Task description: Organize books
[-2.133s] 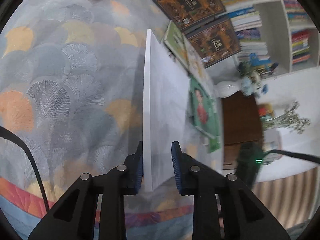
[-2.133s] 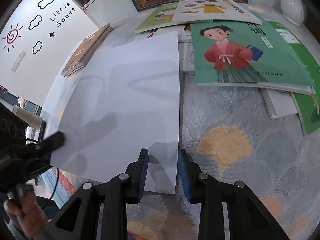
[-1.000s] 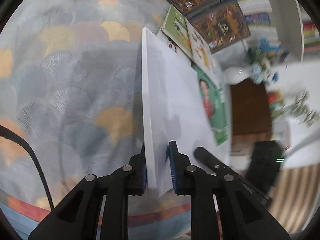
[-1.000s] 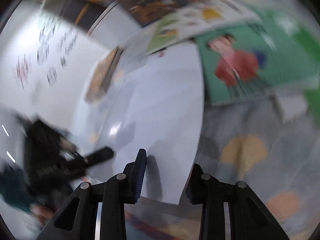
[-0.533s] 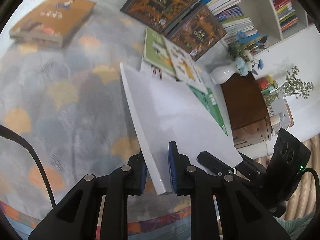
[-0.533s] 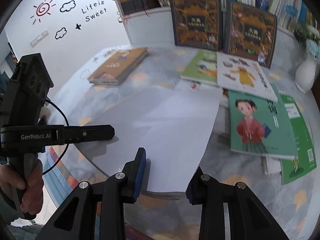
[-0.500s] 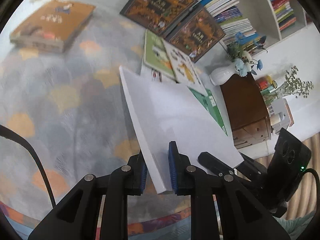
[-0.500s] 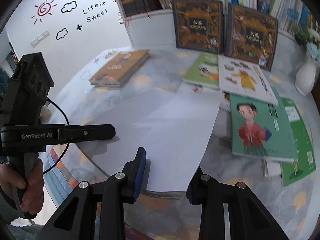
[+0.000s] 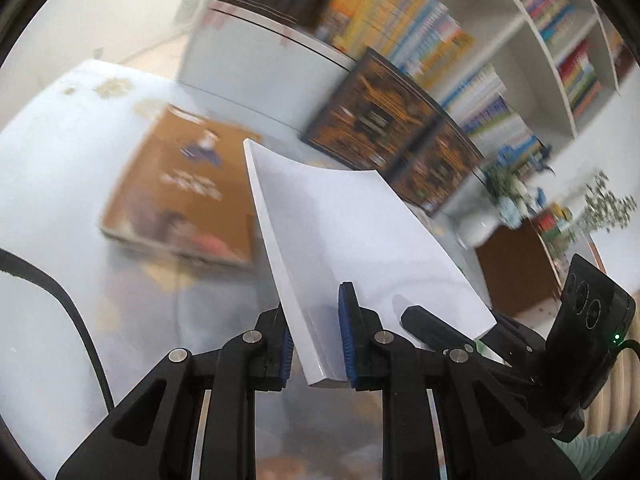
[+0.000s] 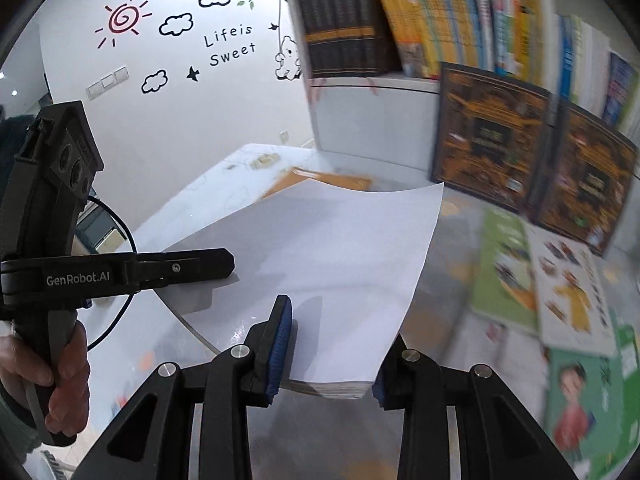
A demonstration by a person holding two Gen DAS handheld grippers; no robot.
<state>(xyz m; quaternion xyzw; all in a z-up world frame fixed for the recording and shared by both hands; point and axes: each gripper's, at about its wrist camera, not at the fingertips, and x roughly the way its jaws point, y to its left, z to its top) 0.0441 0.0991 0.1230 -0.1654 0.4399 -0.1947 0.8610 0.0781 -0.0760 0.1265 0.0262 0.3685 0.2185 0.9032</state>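
Left wrist view: our left gripper [image 9: 316, 340] and right gripper [image 10: 326, 354] both clench the white book [image 9: 352, 240] mid-frame, above the table [image 9: 52, 168]. We should keep it level and land it squarely on the brown stack [image 9: 180, 196] at centre left.

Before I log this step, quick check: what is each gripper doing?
Left gripper: shut on the white book.
Right gripper: shut on the same white book, at another edge.
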